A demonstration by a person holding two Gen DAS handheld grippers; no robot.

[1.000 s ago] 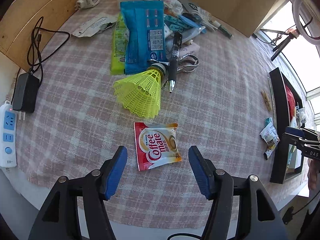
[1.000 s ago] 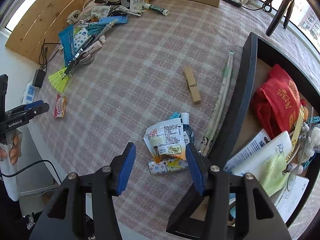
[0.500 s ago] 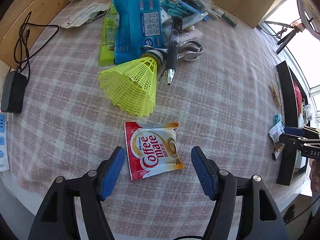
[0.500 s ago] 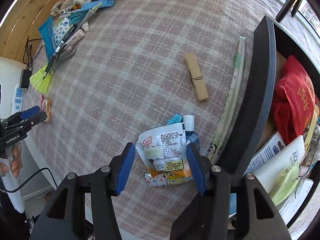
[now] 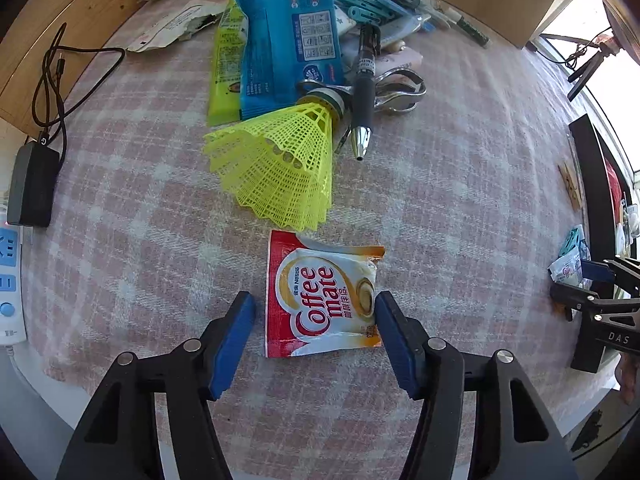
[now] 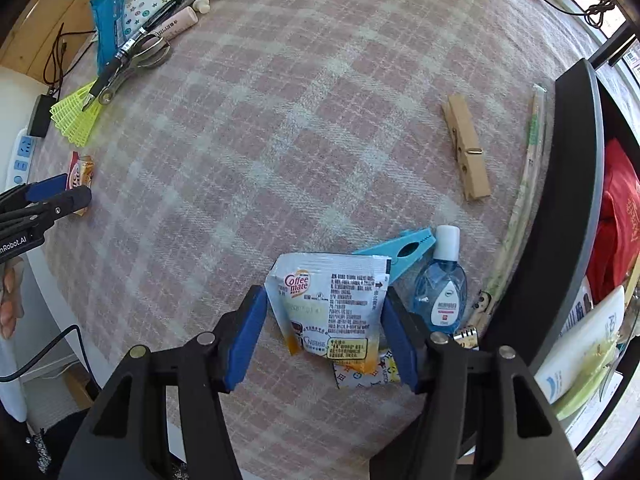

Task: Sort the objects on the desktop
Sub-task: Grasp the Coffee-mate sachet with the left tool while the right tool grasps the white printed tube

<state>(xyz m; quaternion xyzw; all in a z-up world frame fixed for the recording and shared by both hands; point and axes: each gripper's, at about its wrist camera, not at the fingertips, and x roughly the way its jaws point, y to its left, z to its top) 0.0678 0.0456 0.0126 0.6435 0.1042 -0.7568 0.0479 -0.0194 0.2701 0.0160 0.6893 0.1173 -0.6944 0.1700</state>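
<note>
A red Coffee-mate sachet (image 5: 324,296) is straddled by the wide-open left gripper (image 5: 316,340); a white Coffee-mate sachet (image 6: 332,304) is bracketed, ungrasped, by the spread right gripper (image 6: 322,332).

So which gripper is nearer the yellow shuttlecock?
Left. The left gripper straddles the red Coffee-mate sachet just below the shuttlecock; the right gripper is far across the table, by the black tray.

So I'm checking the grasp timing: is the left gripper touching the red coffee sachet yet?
Cannot tell. In the left wrist view the left gripper is open around the red coffee sachet; the right pad meets its edge, but no contact shows plainly.
</note>
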